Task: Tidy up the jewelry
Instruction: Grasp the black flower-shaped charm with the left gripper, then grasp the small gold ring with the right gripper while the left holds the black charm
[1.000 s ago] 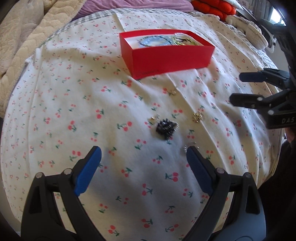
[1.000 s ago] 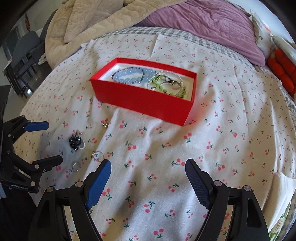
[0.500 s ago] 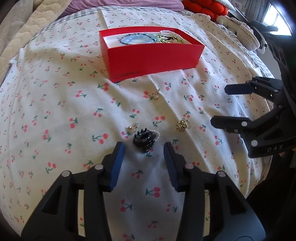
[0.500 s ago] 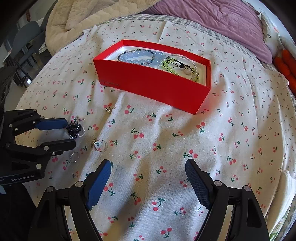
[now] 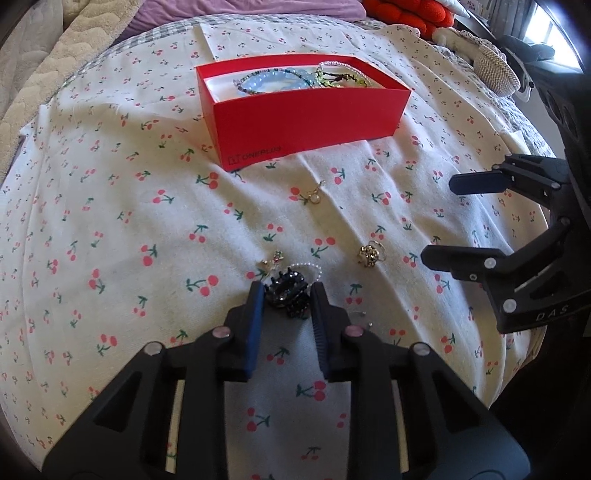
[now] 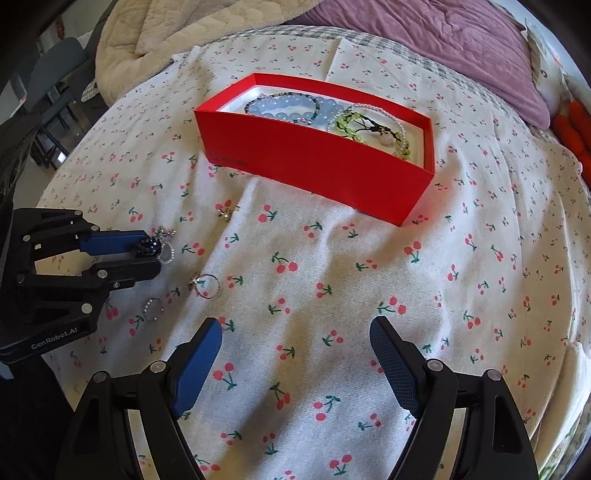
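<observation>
My left gripper (image 5: 287, 295) is shut on a black beaded piece (image 5: 286, 291) that lies on the cherry-print cloth, with a small pearl ring (image 5: 308, 266) touching it. The same grip shows in the right wrist view (image 6: 147, 246). A red box (image 5: 306, 110) behind it holds blue, green and pearl bracelets (image 6: 291, 109). Loose on the cloth are a gold flower ring (image 5: 369, 254), a small charm (image 5: 314, 197), a thin ring (image 6: 207, 286) and a beaded ring (image 6: 152, 309). My right gripper (image 6: 295, 354) is open and empty, near the front.
The cherry-print cloth (image 6: 332, 277) covers a bed. A purple pillow (image 6: 424, 40) and a beige quilt (image 6: 155, 26) lie behind the box. Red cushions (image 5: 406, 14) sit at the back right. A chair (image 6: 55, 85) stands off the bed's left side.
My left gripper has moved forward and down to the black beaded piece and closed its jaws around it. My right gripper has stayed open, shifting slightly toward the box.
</observation>
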{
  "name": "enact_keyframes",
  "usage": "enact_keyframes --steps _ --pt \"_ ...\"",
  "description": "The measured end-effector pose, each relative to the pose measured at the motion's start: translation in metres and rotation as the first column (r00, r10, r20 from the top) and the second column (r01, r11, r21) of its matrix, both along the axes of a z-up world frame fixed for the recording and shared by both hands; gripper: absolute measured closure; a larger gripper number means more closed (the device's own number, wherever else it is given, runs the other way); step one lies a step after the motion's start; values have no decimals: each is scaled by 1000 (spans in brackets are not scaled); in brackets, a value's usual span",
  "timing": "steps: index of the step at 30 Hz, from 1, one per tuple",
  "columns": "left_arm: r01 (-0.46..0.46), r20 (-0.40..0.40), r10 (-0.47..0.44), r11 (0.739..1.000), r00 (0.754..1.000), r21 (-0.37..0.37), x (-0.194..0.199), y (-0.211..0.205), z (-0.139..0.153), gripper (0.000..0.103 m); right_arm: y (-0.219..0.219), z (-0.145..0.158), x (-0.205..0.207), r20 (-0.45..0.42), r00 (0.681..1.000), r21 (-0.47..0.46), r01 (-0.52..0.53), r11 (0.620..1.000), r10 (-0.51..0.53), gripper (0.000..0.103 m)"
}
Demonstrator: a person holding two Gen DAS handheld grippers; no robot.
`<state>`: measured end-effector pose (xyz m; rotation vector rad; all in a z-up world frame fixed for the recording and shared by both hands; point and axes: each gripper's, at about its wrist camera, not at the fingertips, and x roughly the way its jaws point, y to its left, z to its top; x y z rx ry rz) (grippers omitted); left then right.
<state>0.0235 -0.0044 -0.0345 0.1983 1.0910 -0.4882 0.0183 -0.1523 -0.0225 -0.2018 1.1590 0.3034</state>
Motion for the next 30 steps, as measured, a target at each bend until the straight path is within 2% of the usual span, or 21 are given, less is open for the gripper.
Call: enact_keyframes --steps 12,14,19,24,30 --pt "-53 0 53 999 999 10 -8 27 4 76 21 -11 5 -51 997 77 -49 996 53 22" --pt "-54 -1 54 998 999 10 -9 29 4 76 26 -12 8 -59 996 95 -58 994 64 35" --pt "-59 -3 59 998 998 12 -9 33 4 76 38 -18 12 -80 993 122 -78 990 88 44" --pt "-64 -4 64 998 998 10 -10 35 5 76 44 -19 13 -77 993 126 -81 989 91 49" --pt "-69 -3 69 998 998 11 -10 33 6 76 43 -19 16 -75 994 151 -65 986 77 63"
